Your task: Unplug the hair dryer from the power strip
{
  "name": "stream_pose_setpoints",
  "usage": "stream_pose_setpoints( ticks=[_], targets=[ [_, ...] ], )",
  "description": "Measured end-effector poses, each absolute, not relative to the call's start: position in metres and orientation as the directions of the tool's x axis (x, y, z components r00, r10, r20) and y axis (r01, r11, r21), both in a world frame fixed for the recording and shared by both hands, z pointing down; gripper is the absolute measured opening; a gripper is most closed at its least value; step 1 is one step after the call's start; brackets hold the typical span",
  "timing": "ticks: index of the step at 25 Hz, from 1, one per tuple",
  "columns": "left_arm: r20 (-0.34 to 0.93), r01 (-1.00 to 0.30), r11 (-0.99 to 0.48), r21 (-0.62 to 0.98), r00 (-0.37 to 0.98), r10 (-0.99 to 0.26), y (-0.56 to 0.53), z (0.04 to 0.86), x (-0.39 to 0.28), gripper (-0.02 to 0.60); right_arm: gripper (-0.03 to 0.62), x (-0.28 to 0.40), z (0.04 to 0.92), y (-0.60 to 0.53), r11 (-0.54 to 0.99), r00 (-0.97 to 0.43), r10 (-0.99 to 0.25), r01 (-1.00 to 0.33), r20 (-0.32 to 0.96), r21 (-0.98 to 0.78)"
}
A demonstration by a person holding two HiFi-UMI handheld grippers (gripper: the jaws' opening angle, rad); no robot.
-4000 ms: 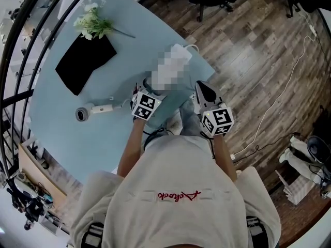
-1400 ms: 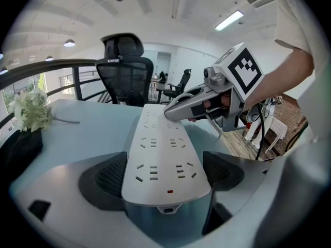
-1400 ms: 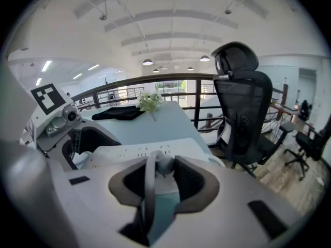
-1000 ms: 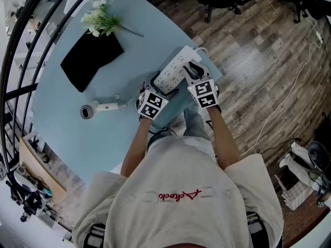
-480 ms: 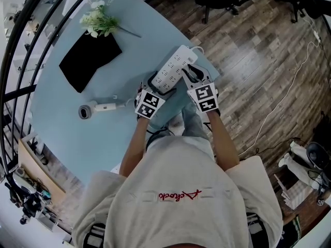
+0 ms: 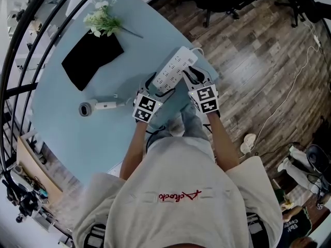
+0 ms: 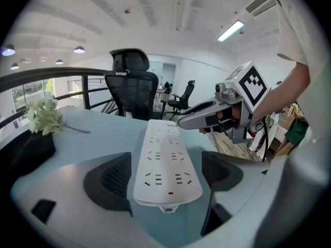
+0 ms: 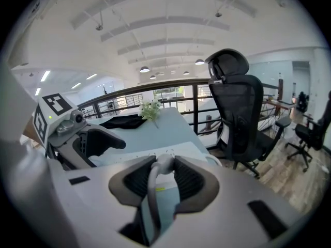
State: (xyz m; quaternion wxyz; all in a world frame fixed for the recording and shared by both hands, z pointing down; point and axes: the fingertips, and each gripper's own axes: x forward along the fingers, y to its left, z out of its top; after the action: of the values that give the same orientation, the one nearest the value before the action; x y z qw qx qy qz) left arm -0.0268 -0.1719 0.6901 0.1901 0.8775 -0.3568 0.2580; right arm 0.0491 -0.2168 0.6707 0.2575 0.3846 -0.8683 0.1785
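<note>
The left gripper is closed on the near end of the power strip, one pad against each long side. The right gripper pinches the white plug at the strip's far end, with the cord trailing back between its pads. The hair dryer lies on the counter, well apart from the strip.

Illegible red script on shirt
</note>
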Motion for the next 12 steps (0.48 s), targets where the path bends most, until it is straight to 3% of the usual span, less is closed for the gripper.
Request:
stream_pose_setpoints(
  ticks=[10, 12],
  targets=[
    [0.554, -0.740, -0.651, 0.166, 0.616, -0.560, -0.165, 0.673, -0.021, 0.430, 0.121, 0.053, 0.647, -0.207, 0.646, -0.590, -0.602, -0.756, 0.538, -0.105],
    [0.548, -0.740, -0.653, 0.163, 0.618, -0.563, -0.162, 0.662, -0.019, 0.392, 0.121, 0.054, 0.639, -0.203, 0.647, -0.595, -0.608, -0.755, 0.525, -0.107]
  ],
)
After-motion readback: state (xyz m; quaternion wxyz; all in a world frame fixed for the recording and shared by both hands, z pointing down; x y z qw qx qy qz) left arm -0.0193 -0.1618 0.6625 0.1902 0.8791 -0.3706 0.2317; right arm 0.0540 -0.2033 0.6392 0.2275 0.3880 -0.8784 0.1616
